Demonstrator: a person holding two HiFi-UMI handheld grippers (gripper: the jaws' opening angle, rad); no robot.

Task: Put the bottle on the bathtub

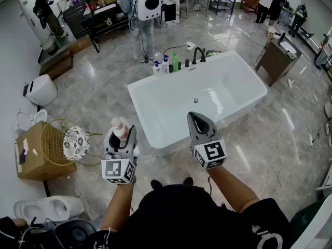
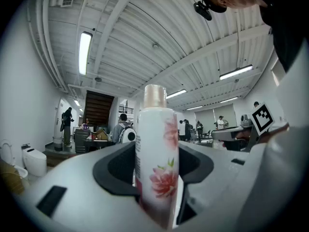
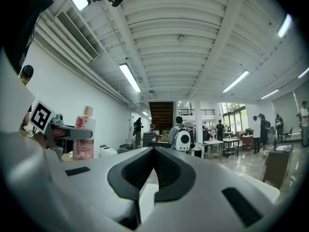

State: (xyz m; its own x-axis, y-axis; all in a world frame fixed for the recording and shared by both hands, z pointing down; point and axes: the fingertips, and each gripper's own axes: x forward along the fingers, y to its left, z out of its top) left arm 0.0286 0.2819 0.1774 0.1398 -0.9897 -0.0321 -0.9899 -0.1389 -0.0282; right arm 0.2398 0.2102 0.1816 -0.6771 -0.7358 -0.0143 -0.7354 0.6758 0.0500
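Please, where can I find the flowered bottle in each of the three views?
Head view: bottle lower left of centre, clamped in the left gripper.
Left gripper view: bottle at the centre, upright between the jaws.
Right gripper view: bottle at the far left.
Shared landmark: the person with a white backpack, in all three.

Bathtub point(image 1: 139, 110): glossy white, smooth, catching the ceiling lights.
Floor point(image 1: 290, 139): polished grey stone-look tiles, shiny.
Bottle point(image 2: 157, 163): smooth white plastic, slight sheen, flower print.
Basket point(image 1: 52, 144): thin gold metal wire.
Box point(image 1: 28, 162): matt brown cardboard.
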